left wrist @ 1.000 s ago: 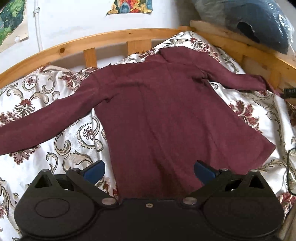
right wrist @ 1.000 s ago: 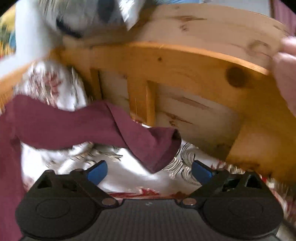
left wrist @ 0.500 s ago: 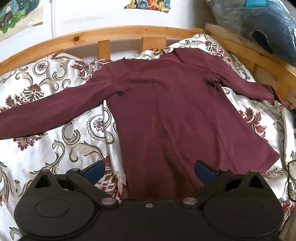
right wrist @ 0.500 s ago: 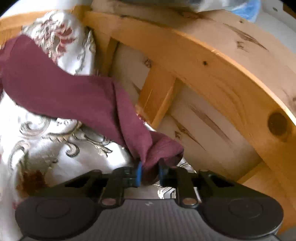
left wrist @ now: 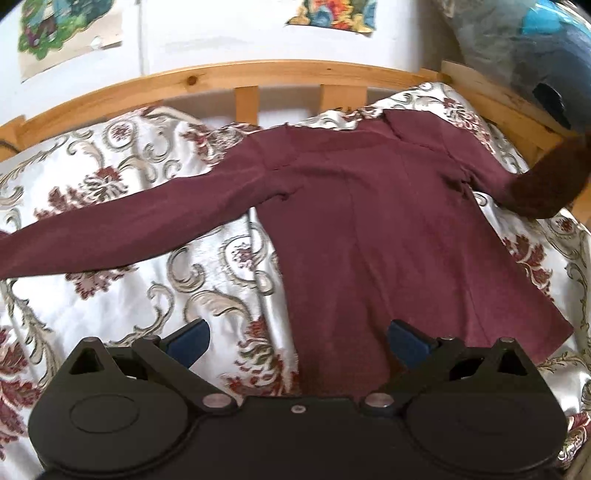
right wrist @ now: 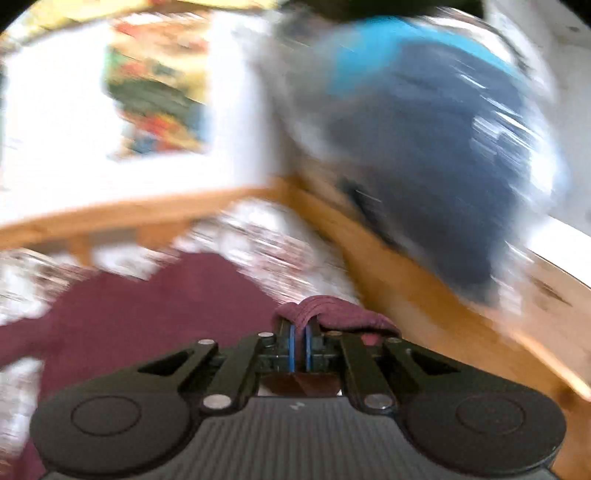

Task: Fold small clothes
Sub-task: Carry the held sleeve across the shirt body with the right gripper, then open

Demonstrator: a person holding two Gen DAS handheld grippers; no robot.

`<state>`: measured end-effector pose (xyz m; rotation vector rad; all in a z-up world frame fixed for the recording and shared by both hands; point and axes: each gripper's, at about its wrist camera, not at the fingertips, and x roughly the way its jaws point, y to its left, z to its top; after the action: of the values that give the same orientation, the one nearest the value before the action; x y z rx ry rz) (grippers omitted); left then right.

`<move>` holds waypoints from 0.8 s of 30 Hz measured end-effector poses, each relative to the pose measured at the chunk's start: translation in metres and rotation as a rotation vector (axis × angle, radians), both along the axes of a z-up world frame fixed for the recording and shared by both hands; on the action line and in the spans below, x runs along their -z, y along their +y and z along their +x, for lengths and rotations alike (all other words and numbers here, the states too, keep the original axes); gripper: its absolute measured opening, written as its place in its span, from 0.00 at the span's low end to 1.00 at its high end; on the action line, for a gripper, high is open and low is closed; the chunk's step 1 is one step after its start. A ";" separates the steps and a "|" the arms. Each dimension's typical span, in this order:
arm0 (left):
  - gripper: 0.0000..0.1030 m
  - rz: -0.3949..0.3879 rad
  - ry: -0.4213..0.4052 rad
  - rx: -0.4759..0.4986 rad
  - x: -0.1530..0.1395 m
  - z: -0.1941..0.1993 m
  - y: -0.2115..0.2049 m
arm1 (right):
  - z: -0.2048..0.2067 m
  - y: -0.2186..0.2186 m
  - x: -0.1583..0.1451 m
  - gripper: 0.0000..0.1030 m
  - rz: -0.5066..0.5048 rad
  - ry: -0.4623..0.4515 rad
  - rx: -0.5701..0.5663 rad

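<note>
A maroon long-sleeved top point(left wrist: 369, 229) lies spread flat on the patterned bedspread point(left wrist: 110, 295). Its left sleeve point(left wrist: 122, 232) stretches out to the left. Its right sleeve point(left wrist: 535, 184) is lifted off the bed at the right edge of the left wrist view. My left gripper point(left wrist: 297, 338) is open and empty, hovering over the top's lower left hem. My right gripper point(right wrist: 300, 341) is shut on the right sleeve's cuff point(right wrist: 332, 314) and holds it raised; the top's body point(right wrist: 140, 314) lies below it. The right wrist view is motion-blurred.
A wooden bed rail point(left wrist: 258, 74) runs along the far side and the right side point(right wrist: 424, 295). A dark blue plastic-wrapped bundle point(right wrist: 436, 147) sits on the right rail. Pictures point(left wrist: 332, 14) hang on the white wall behind.
My right gripper has lifted the sleeve cuff off the bed and swung it up and inward. My left gripper has drifted left along the hem, still open.
</note>
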<state>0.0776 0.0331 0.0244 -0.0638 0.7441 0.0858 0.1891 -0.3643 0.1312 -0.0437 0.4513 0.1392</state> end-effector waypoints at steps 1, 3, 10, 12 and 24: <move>0.99 -0.005 0.000 -0.006 0.000 -0.002 0.003 | -0.002 0.018 -0.005 0.07 0.023 -0.007 -0.061; 0.99 -0.014 0.003 -0.016 0.001 -0.005 0.009 | -0.008 0.053 -0.011 0.07 0.055 -0.014 -0.169; 0.99 -0.026 0.026 -0.046 0.006 -0.010 0.023 | -0.022 0.193 0.026 0.07 -0.038 0.011 -0.476; 0.99 -0.032 0.029 -0.055 0.006 -0.010 0.026 | -0.026 0.220 0.046 0.07 -0.094 0.024 -0.519; 0.99 -0.051 0.035 -0.053 0.011 -0.004 0.030 | -0.029 0.217 0.112 0.76 0.020 0.133 -0.611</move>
<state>0.0734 0.0627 0.0138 -0.1307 0.7797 0.1193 0.1597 -0.1476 0.0196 -0.1530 0.5590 0.7505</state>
